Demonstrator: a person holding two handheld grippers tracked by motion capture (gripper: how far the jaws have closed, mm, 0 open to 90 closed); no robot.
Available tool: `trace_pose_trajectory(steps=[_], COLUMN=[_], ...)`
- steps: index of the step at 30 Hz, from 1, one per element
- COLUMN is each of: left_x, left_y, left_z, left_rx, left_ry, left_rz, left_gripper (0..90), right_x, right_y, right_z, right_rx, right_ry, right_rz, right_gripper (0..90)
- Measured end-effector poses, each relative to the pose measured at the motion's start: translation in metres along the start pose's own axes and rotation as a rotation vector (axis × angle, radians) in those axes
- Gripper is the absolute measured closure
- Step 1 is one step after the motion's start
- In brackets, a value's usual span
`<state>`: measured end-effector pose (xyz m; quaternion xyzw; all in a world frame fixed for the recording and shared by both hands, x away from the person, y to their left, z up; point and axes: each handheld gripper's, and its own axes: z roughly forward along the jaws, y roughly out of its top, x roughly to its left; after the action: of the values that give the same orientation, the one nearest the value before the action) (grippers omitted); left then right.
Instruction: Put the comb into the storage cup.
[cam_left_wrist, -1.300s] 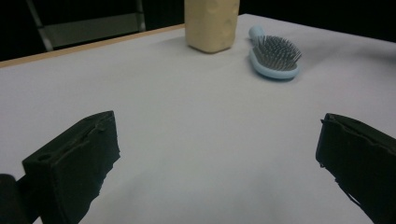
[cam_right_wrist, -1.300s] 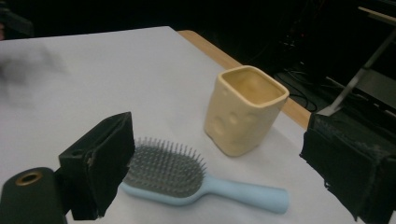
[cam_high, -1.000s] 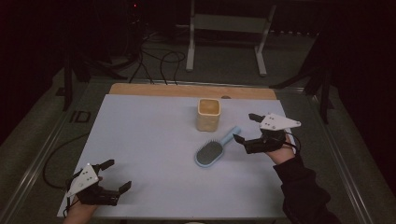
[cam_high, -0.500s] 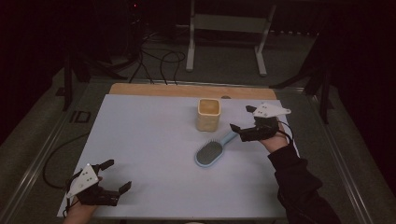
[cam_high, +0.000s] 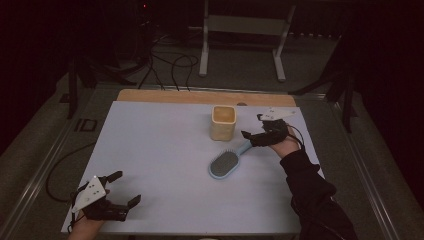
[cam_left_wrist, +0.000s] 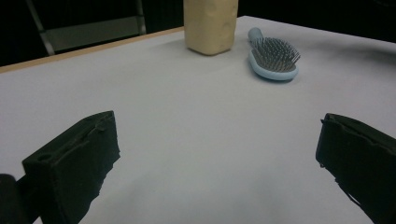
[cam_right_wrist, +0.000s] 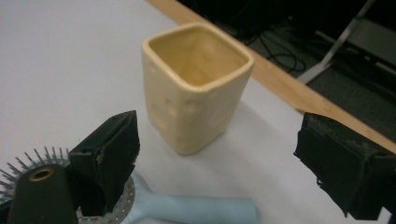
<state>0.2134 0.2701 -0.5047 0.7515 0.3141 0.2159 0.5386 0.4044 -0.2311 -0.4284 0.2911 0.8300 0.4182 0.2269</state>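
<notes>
While my right gripper (cam_high: 254, 128) hovers wide open and empty over the hairbrush (cam_high: 226, 162) handle beside the cup (cam_high: 223, 122), I judge grasping next: lower, then close. Left gripper (cam_high: 120, 189) rests open, empty.

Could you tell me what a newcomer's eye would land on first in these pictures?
Probably the yellow square cup, standing upright near the far middle of the pale table, with the light blue hairbrush lying bristles-up just in front of it. The right gripper hovers open over the brush's handle beside the cup. The left gripper sits open at the near left corner, far from both.
</notes>
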Motion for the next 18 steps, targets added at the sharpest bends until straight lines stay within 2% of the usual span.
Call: trace_pose_trajectory(steps=[6, 12, 18], left_x=[0.0, 0.001, 0.001], left_y=[0.0, 0.0, 0.0], left_z=[0.0, -0.001, -0.001], left_rx=[-0.001, -0.006, -0.004], left_ry=[-0.001, -0.003, -0.005], left_rz=[0.001, -0.008, -0.008], left_gripper=[0.0, 0.0, 0.0], right_x=[-0.002, -0.006, -0.011], right_y=[-0.003, -0.01, -0.017], right_z=[0.013, 0.027, 0.037], right_rx=[0.037, 0.096, 0.154], right_ry=[0.017, -0.007, -0.03], right_rz=[0.017, 0.024, 0.017], right_gripper=[18.5, 31.6, 55.3])
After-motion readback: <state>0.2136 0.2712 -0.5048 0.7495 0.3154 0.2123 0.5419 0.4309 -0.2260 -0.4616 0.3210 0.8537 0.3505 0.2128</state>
